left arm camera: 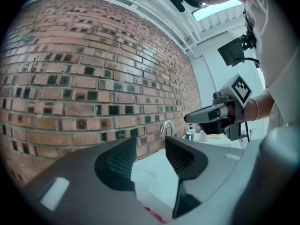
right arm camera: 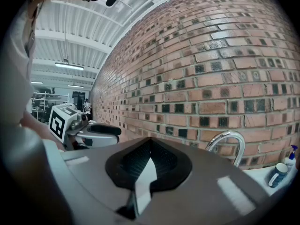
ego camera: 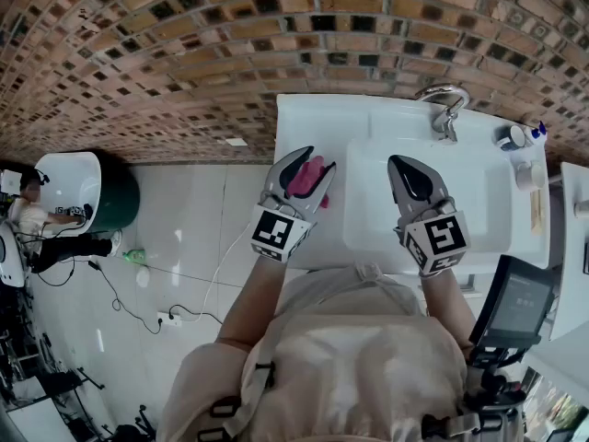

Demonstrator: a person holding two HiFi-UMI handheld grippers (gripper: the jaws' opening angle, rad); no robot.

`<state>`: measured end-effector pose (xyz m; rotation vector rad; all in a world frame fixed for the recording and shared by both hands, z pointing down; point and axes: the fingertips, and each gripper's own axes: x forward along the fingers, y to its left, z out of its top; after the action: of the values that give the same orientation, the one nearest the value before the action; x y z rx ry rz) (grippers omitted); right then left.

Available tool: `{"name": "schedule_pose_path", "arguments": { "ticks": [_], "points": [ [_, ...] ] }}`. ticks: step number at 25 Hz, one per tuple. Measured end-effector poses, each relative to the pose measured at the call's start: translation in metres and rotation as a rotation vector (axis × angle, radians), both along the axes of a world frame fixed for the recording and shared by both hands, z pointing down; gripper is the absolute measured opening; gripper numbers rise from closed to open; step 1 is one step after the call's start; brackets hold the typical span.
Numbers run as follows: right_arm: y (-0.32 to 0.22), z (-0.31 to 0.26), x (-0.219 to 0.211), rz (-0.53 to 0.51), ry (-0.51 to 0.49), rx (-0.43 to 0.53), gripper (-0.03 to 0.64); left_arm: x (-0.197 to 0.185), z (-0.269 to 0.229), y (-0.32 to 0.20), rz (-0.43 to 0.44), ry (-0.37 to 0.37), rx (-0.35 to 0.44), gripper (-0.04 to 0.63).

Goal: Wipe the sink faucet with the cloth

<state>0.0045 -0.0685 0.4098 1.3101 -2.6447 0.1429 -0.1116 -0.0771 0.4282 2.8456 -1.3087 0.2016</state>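
A pink cloth lies on the white counter left of the basin, showing between the two fingers of my left gripper. In the left gripper view that gripper stands open, white counter showing through the gap and only a sliver of the cloth low at the jaws' base. My right gripper hovers over the sink basin, shut with nothing in it. The curved chrome faucet stands at the sink's back edge, beyond both grippers.
A brick wall backs the sink. Cups and a spray bottle stand right of the faucet. A screen sits at the lower right. On the floor to the left are a green bin, cables and a seated person.
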Motion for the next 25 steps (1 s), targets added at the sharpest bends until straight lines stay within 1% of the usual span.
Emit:
{"name": "schedule_pose_path", "arguments": {
  "ticks": [3,6,8,10,12,15,17,20,22,25],
  "points": [
    [-0.002,0.004,0.000,0.004,0.001,-0.010,-0.006,-0.002,0.023,-0.003,-0.004,-0.046,-0.035,0.250],
    [-0.001,0.008,-0.003,0.001,0.003,-0.022,-0.006,-0.006,0.056,-0.001,0.003,-0.094,-0.123,0.323],
    [-0.001,0.012,-0.006,-0.004,0.005,-0.031,-0.006,-0.012,0.079,0.002,-0.003,-0.111,-0.184,0.344],
    [0.000,0.016,-0.008,-0.009,0.008,-0.040,-0.006,-0.017,0.098,0.006,-0.019,-0.107,-0.245,0.344],
    [0.000,0.020,-0.010,-0.012,0.010,-0.050,-0.006,-0.022,0.118,0.009,-0.030,-0.120,-0.297,0.342],
    [0.001,0.026,-0.012,-0.015,0.015,-0.068,-0.006,-0.030,0.152,0.011,-0.041,-0.179,-0.362,0.338],
    [0.002,0.030,-0.013,-0.017,0.019,-0.082,-0.006,-0.034,0.174,0.013,-0.051,-0.204,-0.420,0.337],
    [0.002,0.038,-0.015,-0.018,0.023,-0.103,-0.006,-0.039,0.205,0.014,-0.043,-0.284,-0.507,0.337],
    [0.000,0.043,-0.014,-0.013,0.025,-0.117,-0.006,-0.040,0.222,0.011,-0.030,-0.335,-0.540,0.336],
    [-0.001,0.050,-0.010,-0.001,0.027,-0.135,-0.006,-0.038,0.247,0.009,-0.012,-0.375,-0.593,0.337]
  ]
}}
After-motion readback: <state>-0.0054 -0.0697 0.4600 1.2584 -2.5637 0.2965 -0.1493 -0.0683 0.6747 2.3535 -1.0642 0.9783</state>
